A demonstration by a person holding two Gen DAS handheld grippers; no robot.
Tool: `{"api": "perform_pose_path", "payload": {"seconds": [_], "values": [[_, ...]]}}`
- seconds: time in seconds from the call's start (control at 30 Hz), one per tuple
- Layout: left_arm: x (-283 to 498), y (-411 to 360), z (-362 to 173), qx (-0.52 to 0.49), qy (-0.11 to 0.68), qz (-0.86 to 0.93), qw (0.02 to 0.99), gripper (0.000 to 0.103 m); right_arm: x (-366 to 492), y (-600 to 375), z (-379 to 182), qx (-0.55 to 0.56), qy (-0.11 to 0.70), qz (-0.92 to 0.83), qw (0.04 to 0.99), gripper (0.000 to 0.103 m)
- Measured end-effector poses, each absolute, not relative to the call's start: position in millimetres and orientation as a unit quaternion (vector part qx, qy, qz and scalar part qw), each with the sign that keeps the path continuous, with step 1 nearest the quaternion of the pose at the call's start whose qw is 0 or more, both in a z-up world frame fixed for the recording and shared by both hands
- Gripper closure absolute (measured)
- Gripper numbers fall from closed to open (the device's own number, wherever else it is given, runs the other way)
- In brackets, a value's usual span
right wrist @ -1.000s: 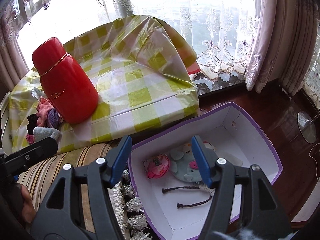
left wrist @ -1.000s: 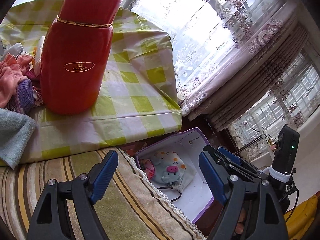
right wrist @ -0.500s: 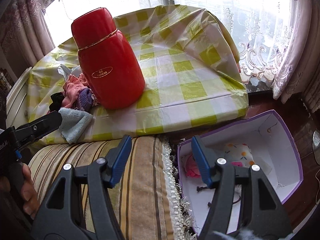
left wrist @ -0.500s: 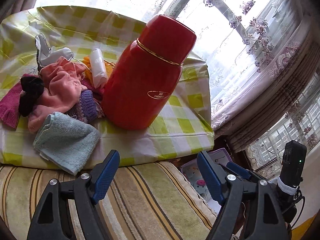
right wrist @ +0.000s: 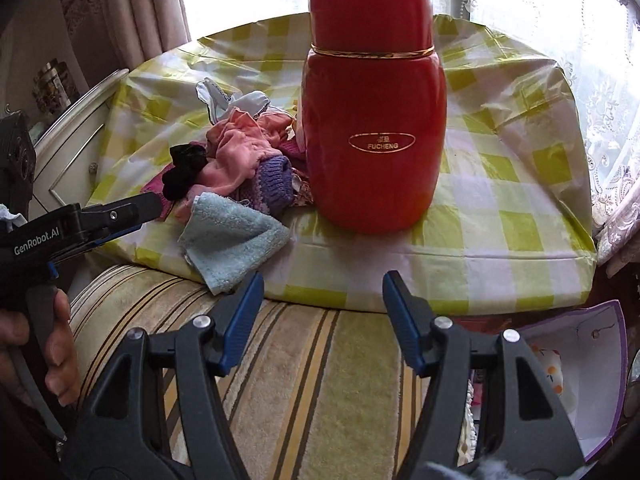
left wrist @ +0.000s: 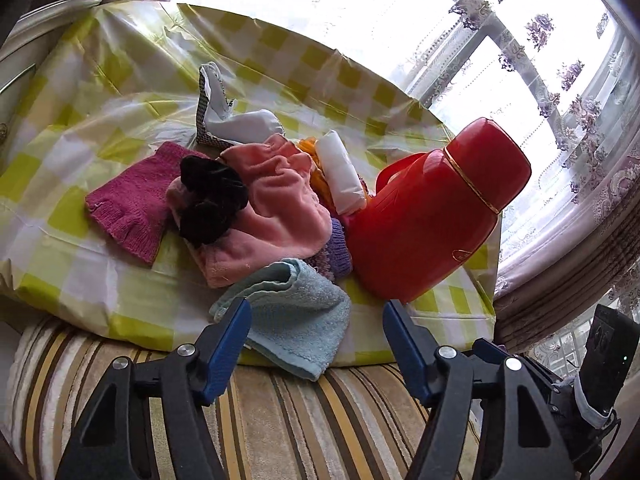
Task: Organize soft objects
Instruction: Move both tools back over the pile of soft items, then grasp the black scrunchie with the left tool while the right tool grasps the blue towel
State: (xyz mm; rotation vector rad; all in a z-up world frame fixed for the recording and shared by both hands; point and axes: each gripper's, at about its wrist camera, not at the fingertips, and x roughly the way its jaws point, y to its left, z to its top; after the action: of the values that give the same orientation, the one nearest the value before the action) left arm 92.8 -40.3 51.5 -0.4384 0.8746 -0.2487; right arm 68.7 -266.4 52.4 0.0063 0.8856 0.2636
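A: List items, largest first.

B: 1 checked cloth over the table. 1 striped cushion below its front edge. 1 red flask, upright on the cloth. 1 purple-rimmed box at lower right, beside the cushion.

A: Soft objects?

B: 1 pile, left of the flask and touching it. Countable: 1 blue towel at the front, overhanging the table edge; 1 pink garment; 1 magenta knit; 1 black piece on top; 1 purple knit; 1 white roll; 1 white piece at the back. More may be hidden beneath.

A: Tongs?

B: 2. Left gripper: jaws wide, holding nothing, over the towel's front edge. Right gripper: jaws wide, holding nothing, above the cushion, facing the flask.
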Motion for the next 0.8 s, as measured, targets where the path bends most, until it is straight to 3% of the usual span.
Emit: {"api": "perform_pose_path", "payload": {"seconds": [0.23,0.8], "values": [[105.4,-21.3,38.7,-0.226,0.426,-0.098,0.87,0.04,90.1,-235.8,36.7,0.009,0.452,0.159,0.878,0.038],[164.4,12.2,27.6,-0.252,0.416,-0.046,0.873,0.041,132.4,-213.0,-6.3,0.04,0.527,0.16,0.834,0.037]]}}
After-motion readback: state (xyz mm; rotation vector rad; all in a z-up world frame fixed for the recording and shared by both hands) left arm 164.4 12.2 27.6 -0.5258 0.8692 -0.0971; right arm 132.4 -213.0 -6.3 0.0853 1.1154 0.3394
